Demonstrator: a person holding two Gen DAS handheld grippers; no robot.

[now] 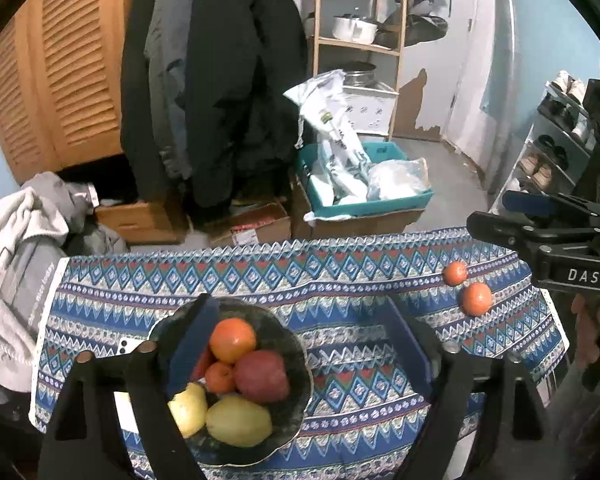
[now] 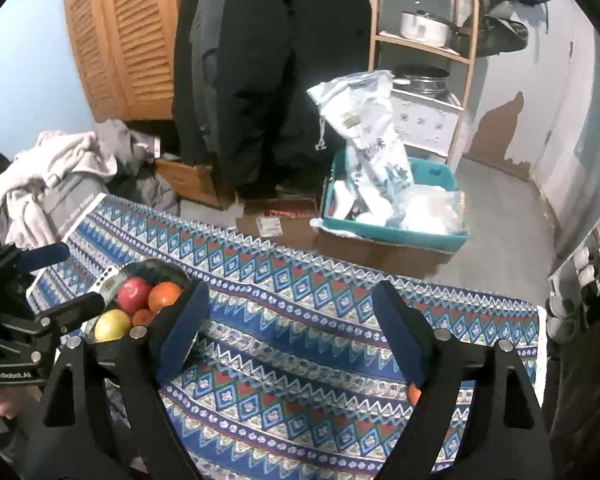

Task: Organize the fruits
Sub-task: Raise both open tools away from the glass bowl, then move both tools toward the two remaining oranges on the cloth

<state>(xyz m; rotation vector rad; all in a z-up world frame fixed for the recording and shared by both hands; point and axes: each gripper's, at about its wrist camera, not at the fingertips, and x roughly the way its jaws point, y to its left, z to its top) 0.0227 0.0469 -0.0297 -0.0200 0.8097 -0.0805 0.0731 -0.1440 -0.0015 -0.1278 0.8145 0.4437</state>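
Covering the worktop (image 1: 340, 276), a patterned cloth carries a dark bowl (image 1: 296, 344) of fruit near its left end. Both tongs, left (image 1: 304, 332) and right (image 2: 288, 320), hover spread and empty, while two small oranges (image 1: 476, 298) lie well apart from the bowl, toward the right edge.

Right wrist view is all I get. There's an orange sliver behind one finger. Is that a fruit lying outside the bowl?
Observer: Yes. The left wrist view shows two oranges loose on the cloth, a far orange and a near orange, both well away from the bowl.
Operator: I see one yellow fruit in the bowl. Any more?
Observer: Two: a big yellow fruit and a small yellow fruit beside it, at the bowl's near side.
Operator: Is the left gripper holding anything?
Observer: No. The left gripper is open above the bowl and grips nothing.
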